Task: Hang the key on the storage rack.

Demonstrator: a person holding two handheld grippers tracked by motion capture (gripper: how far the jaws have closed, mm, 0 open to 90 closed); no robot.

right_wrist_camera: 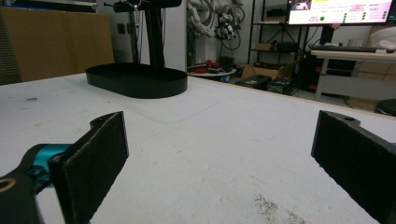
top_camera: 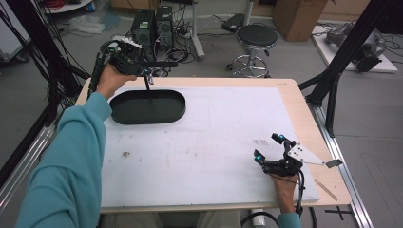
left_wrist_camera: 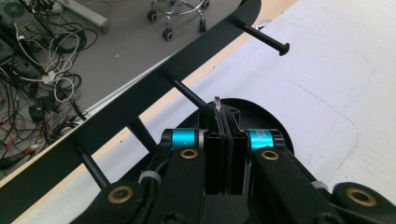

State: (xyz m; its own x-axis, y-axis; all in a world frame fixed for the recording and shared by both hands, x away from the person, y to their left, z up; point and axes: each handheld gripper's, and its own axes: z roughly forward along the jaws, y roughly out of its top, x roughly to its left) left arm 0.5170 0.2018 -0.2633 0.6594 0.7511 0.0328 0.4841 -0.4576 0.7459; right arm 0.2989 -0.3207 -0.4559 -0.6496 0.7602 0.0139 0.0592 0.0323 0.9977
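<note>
Left arm: teal sleeve (top_camera: 71,161) runs up the left side of the high view, forearm stretched forward, hand wrapped round the left gripper (top_camera: 148,78) above the far left corner of the table (top_camera: 294,102).
Left gripper pose: held up off the table, body roughly level, fingers (left_wrist_camera: 214,154) pointing down toward the stand.
Left fingers: pressed together, pinching a thin metal ring (left_wrist_camera: 217,103) that pokes out just past their tips in the left gripper view.
Stand: black rack (top_camera: 151,97) with an oval base (top_camera: 147,107) resting on the white mat (top_camera: 214,137) at the far left of the table; an upright post rises from the middle of the base to a flat crossbar (left_wrist_camera: 140,93) carrying several black pegs (left_wrist_camera: 266,37).
Ring position: directly over the oval base, close beside the crossbar and between two of its pegs; whether it touches a peg cannot be told.
Right arm: wrist and hand enter from the bottom right of the high view, hand resting low by the near right corner of the mat.
Right gripper pose: right gripper (top_camera: 269,151) lies low and level on the mat, pointing across the table toward the stand, well apart from it.
Right fingers: spread wide with only bare mat between them (right_wrist_camera: 100,154).
</note>
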